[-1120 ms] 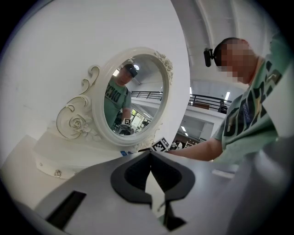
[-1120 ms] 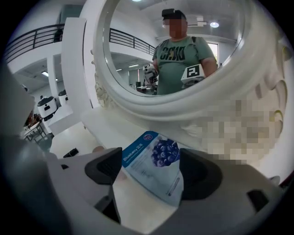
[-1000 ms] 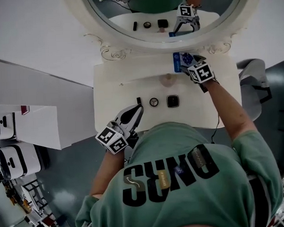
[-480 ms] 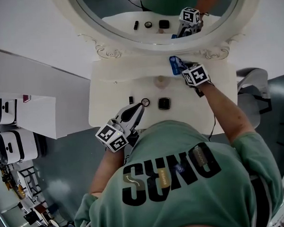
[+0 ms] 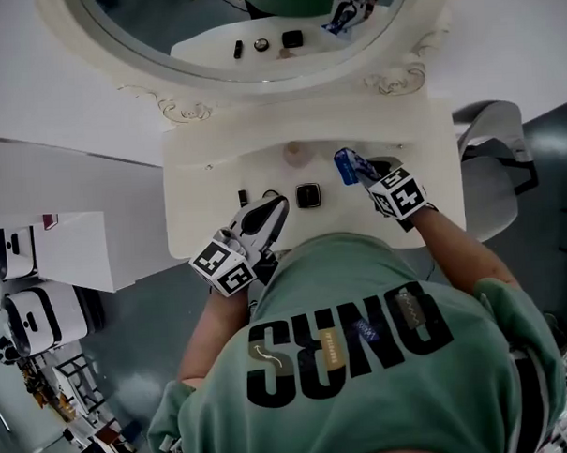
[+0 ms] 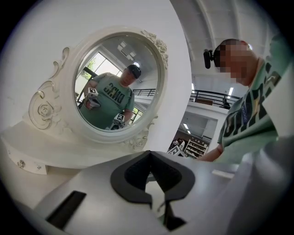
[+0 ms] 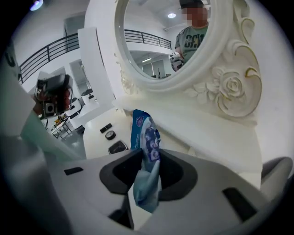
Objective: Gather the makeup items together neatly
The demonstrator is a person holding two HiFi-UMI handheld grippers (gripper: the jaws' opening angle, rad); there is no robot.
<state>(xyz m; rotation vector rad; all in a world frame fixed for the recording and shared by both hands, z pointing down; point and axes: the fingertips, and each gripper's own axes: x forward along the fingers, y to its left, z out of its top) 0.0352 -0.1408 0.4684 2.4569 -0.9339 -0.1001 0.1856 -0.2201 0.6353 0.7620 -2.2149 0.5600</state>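
While right gripper [image 5: 364, 173] fingers, just closing, clamp a blue packet [image 7: 144, 133] near the compact [image 5: 307, 195], left gripper [image 5: 278, 204] fingers meet.

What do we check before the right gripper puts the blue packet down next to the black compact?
1. Grip: right gripper jaws have just closed on the packet, pinching it - ok.
2. Packet's lower end clear of the table - cannot tell.
3. Spot right of compact bare - ok.
4. Left gripper shut, empty, off that spot - ok.
5. Stick, round case, compact in a row - ok.
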